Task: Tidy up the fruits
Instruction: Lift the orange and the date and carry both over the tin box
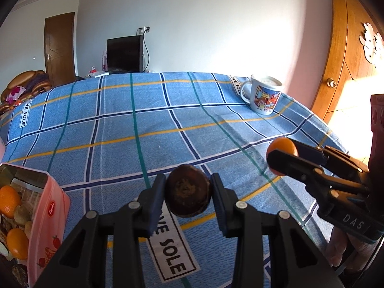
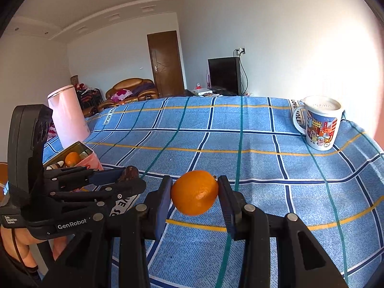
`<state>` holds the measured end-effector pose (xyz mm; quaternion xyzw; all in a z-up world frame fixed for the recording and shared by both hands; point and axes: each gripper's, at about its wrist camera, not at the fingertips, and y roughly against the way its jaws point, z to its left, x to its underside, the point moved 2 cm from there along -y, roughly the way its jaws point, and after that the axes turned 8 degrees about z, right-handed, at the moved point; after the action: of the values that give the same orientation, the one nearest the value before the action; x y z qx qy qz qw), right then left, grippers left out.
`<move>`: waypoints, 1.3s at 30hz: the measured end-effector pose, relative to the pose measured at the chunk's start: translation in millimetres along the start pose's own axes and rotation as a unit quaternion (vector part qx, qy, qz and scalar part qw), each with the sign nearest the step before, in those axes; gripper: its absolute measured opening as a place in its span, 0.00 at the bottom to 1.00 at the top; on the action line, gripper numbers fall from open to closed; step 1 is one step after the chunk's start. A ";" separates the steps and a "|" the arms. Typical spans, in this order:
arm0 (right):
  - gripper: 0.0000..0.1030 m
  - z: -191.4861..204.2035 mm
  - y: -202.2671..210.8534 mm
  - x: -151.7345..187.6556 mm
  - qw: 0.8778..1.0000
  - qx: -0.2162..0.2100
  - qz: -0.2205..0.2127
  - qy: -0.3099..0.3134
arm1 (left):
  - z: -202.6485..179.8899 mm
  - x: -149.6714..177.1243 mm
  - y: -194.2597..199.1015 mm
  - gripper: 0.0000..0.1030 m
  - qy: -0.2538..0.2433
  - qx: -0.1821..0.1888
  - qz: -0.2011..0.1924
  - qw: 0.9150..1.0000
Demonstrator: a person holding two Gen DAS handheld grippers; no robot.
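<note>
Left tool (image 1: pixel 188 192) clamps a dark brown fruit (image 1: pixel 189 190) and right tool (image 2: pixel 195 193) clamps an orange (image 2: pixel 195 192), both lifted above the checked counter cloth (image 1: pixel 168 120); round skins could slip and roll off before reaching the pink tin (image 1: pixel 48 218).

Blue checked cloth (image 1: pixel 168 124) covers table; mug (image 1: pixel 263 95), pink tin (image 1: pixel 48 218), pink kettle (image 2: pixel 68 117) on it.

Four oranges (image 2: pixel 195 192), one brown fruit (image 1: pixel 188 190); one tin (image 1: pixel 49 218), one mug (image 2: pixel 320 122)
</note>
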<state>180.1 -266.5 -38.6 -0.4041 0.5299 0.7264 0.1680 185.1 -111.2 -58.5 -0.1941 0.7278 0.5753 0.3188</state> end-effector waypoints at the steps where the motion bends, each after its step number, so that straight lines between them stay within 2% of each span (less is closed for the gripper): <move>1: 0.40 0.1 0.7 0.1 1.000 0.000 -0.002 0.000 | -0.3 0.6 1.4 0.39 0.000 -0.001 -0.003 1.000; 20: 0.40 3.2 17.8 3.4 0.999 0.001 -0.045 0.008 | -2.1 6.4 26.9 0.39 -0.002 -0.030 -0.068 0.997; 30: 0.40 9.5 31.3 6.0 0.996 0.008 -0.082 0.022 | -4.7 10.6 40.3 0.39 -0.010 -0.051 -0.103 0.993; 39: 0.40 13.0 36.9 7.5 0.994 0.016 -0.101 0.028 | -6.5 14.8 47.9 0.39 -0.019 -0.061 -0.116 0.991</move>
<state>145.4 -270.2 -19.5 -0.4732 0.5025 0.6853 0.2323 141.7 -103.6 -33.6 -0.2857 0.6573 0.5815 0.3848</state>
